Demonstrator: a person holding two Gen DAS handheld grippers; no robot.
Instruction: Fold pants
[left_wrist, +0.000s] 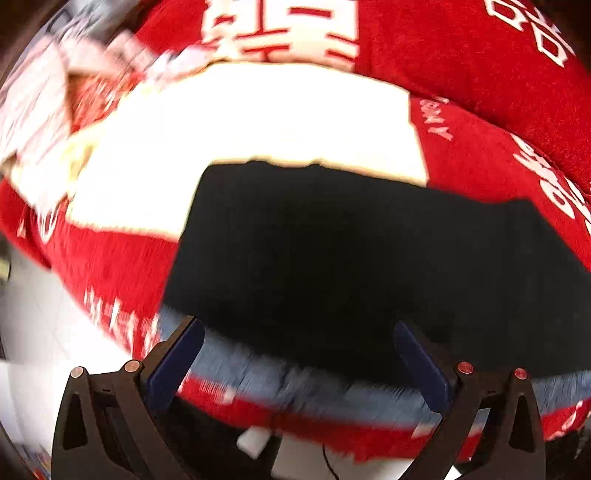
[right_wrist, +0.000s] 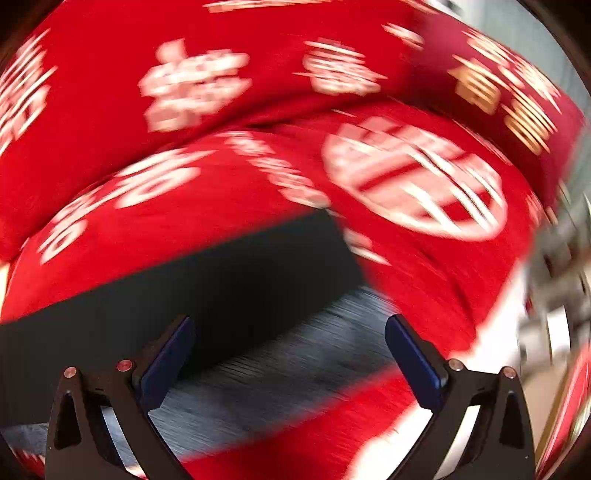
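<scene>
Clearly both views are smeared by motion blur, so fine detail is lost. At the far left of the left wrist view sits a jumble of pale, blurred things (left_wrist: 33, 110) that I cannot identify, with a strip of light floor (left_wrist: 40, 332) below them. Next comes a red blanket (left_wrist: 480, 55) with white lettering, covering what looks like a bed or sofa; I cannot tell which. A bright white cloth (left_wrist: 258, 129) lies on it, washed out by light. Just in front of that cloth, overlapping its near edge, lie the dark pants (left_wrist: 351, 266), flat on the blanket, with a grey-blue band (left_wrist: 277, 373) along their near edge. The left gripper (left_wrist: 299, 354) hovers over that band, its jaws spread wide with nothing between them.

From the right wrist view, the pants (right_wrist: 229, 273) run from the left edge toward the centre, and the grey-blue band (right_wrist: 277, 362) again lies along their near side. The right gripper (right_wrist: 288, 350) hangs above that band, jaws likewise spread and empty. Beyond and to the right the red blanket (right_wrist: 424, 266) rises in folds, one fold lying just beside the pants' right end. At the far right are blurred pale shapes (right_wrist: 554, 295).
</scene>
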